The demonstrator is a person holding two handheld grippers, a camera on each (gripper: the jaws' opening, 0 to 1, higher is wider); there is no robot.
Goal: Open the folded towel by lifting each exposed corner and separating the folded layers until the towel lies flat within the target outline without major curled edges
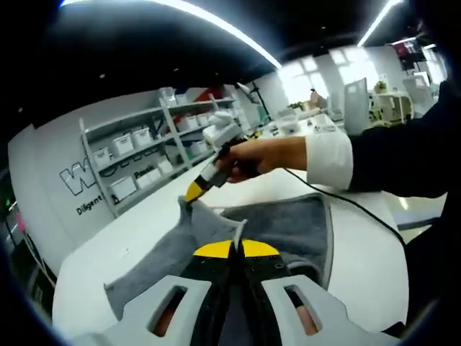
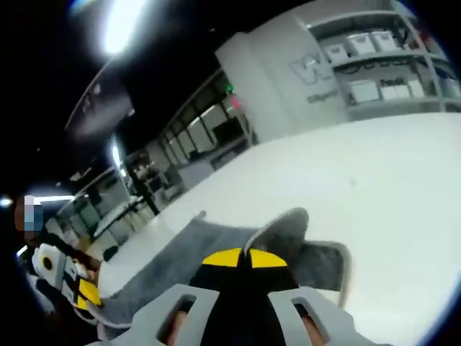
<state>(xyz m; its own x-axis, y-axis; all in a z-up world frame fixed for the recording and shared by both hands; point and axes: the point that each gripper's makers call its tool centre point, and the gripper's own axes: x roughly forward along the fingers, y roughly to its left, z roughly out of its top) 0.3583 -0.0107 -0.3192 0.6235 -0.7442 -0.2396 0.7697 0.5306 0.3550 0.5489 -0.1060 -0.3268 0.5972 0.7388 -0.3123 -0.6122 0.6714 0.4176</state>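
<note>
My left tongs point(image 1: 236, 244) have their yellow tips pressed together on a raised fold of the soft, fuzzy grey towel point(image 1: 288, 223), which lies rumpled on the smooth white bench point(image 1: 360, 259). My right tongs point(image 2: 248, 254) pinch another peaked corner of it; in the left gripper view they're gripping the towel's far edge. The near end is cut off behind the tong bodies.
</note>
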